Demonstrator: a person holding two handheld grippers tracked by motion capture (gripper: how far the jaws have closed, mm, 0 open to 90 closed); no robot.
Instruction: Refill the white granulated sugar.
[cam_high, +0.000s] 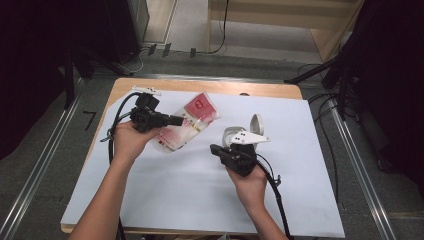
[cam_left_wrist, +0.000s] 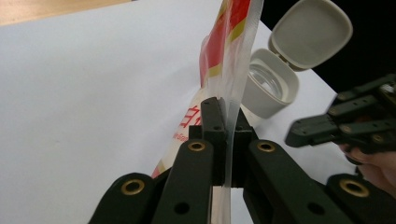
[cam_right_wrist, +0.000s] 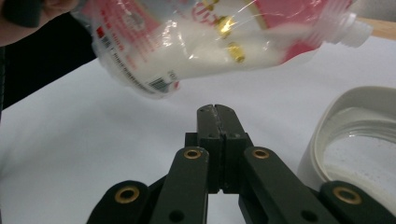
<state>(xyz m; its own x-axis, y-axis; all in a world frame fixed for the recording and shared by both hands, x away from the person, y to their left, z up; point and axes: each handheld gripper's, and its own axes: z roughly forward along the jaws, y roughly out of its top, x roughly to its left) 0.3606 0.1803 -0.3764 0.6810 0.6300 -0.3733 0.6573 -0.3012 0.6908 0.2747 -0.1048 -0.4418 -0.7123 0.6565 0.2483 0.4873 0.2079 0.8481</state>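
Note:
A clear pouch (cam_high: 192, 120) with red and pink print and white filling is pinched at its edge by my left gripper (cam_high: 176, 120), which is shut on it. In the left gripper view the jaws clamp the pouch (cam_left_wrist: 231, 51) edge-on. The right gripper view shows the pouch (cam_right_wrist: 210, 42) raised off the sheet, its white spout (cam_right_wrist: 351, 25) at the upper right. A white jar (cam_high: 239, 134) with its flip lid (cam_high: 256, 123) open stands right of the pouch. My right gripper (cam_high: 214, 148) is shut and empty beside the jar (cam_right_wrist: 334, 126), jaws pointing left.
A white sheet (cam_high: 175, 190) covers most of the wooden table (cam_high: 210, 86). Cables trail from both grippers toward the table's near edge. Dark stands and cables lie on the floor beyond and on either side of the table.

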